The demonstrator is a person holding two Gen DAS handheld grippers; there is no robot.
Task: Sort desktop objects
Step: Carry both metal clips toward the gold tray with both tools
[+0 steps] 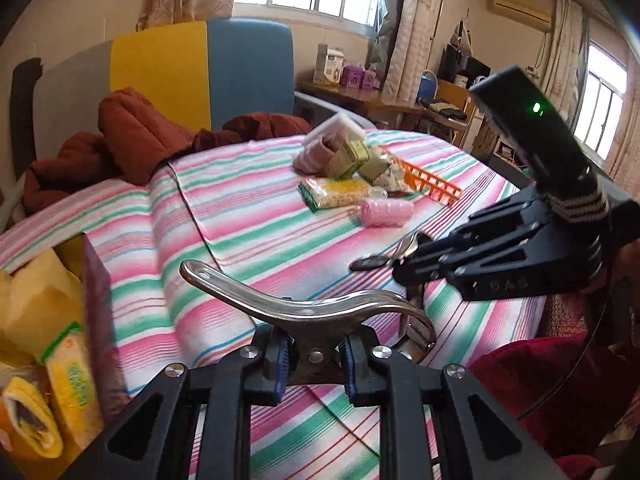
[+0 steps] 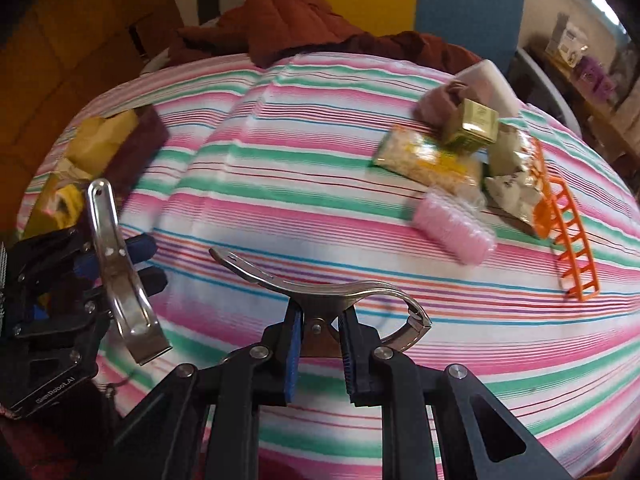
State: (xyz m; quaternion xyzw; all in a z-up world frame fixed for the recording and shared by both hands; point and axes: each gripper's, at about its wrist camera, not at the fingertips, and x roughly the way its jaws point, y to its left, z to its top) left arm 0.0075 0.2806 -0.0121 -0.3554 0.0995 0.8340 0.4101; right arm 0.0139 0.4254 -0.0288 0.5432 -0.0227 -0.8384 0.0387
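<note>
While each hand-held gripper [image 1: 314,354] [image 2: 320,346] clamps a steel clip [image 1: 304,304] [image 2: 320,292], striped cloth [image 1: 248,208] between lies bare.

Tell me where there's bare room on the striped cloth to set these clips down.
The widest bare stretch of striped cloth lies between the box of yellow packets and the pink roll, continuing toward the grippers. The far-right pile is crowded: snack packet, green carton, orange rack.

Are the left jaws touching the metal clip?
Touching. The left wrist view shows the left gripper with its blue pads pressed against both sides of the metal clip; the right wrist view shows it clamped too.
</note>
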